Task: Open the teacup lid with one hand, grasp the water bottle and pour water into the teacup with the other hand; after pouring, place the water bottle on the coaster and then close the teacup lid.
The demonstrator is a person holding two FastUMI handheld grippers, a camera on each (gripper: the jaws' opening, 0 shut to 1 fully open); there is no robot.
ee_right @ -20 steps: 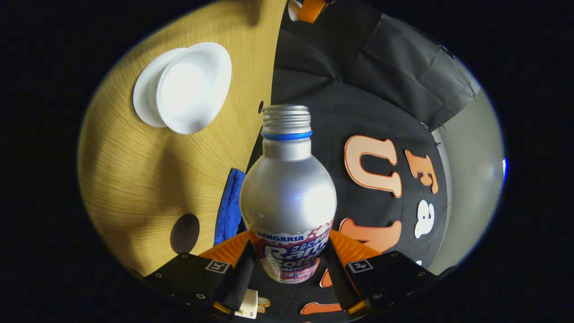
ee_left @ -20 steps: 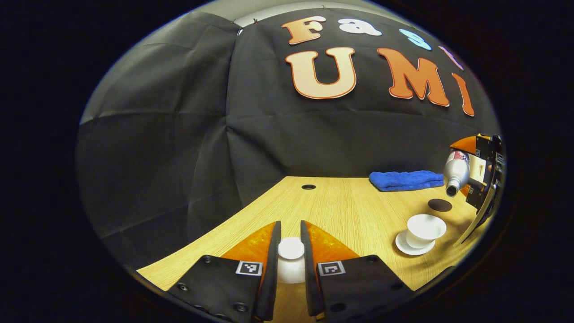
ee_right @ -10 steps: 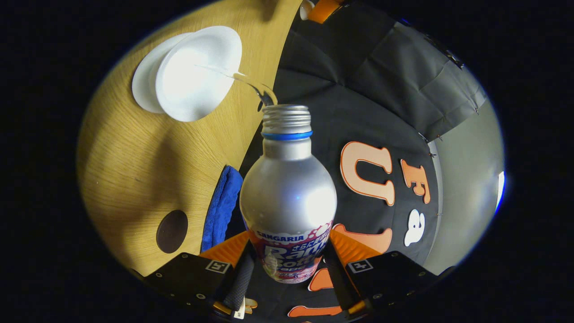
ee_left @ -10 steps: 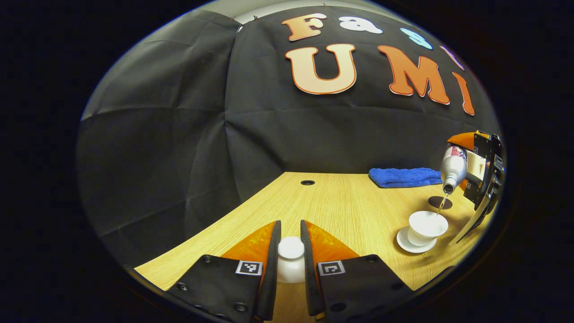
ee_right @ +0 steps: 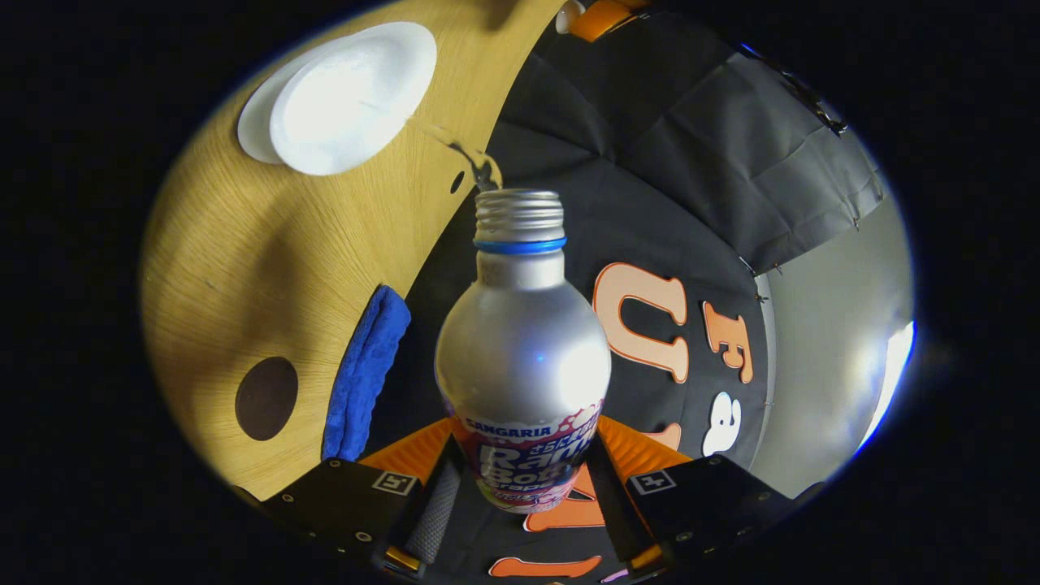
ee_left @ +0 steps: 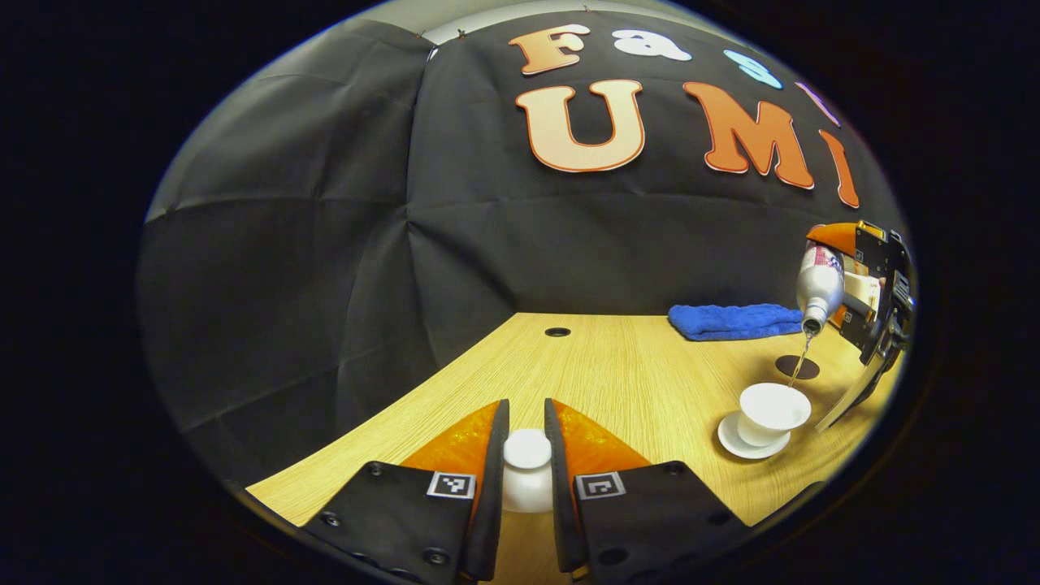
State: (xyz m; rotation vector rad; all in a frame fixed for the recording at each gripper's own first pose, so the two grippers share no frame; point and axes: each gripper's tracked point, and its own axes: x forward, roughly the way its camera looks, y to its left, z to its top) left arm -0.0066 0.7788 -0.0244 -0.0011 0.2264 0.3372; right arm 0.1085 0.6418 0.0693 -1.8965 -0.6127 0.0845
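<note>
In the left gripper view, the left gripper (ee_left: 526, 463) pinches the white, round-knobbed lid (ee_left: 527, 471) between both fingers, low over the near tabletop (ee_left: 617, 382). Farther right, the white cup (ee_left: 773, 410) sits open on its saucer (ee_left: 735, 444), with the dark round coaster (ee_left: 797, 367) just beyond and a blue cloth (ee_left: 735, 322) at the far edge. The right gripper (ee_right: 520, 479) clamps the silver bottle (ee_right: 522, 357), uncapped with a blue neck ring, tipped mouth-down above the cup; a thin stream (ee_left: 800, 361) runs into it.
</note>
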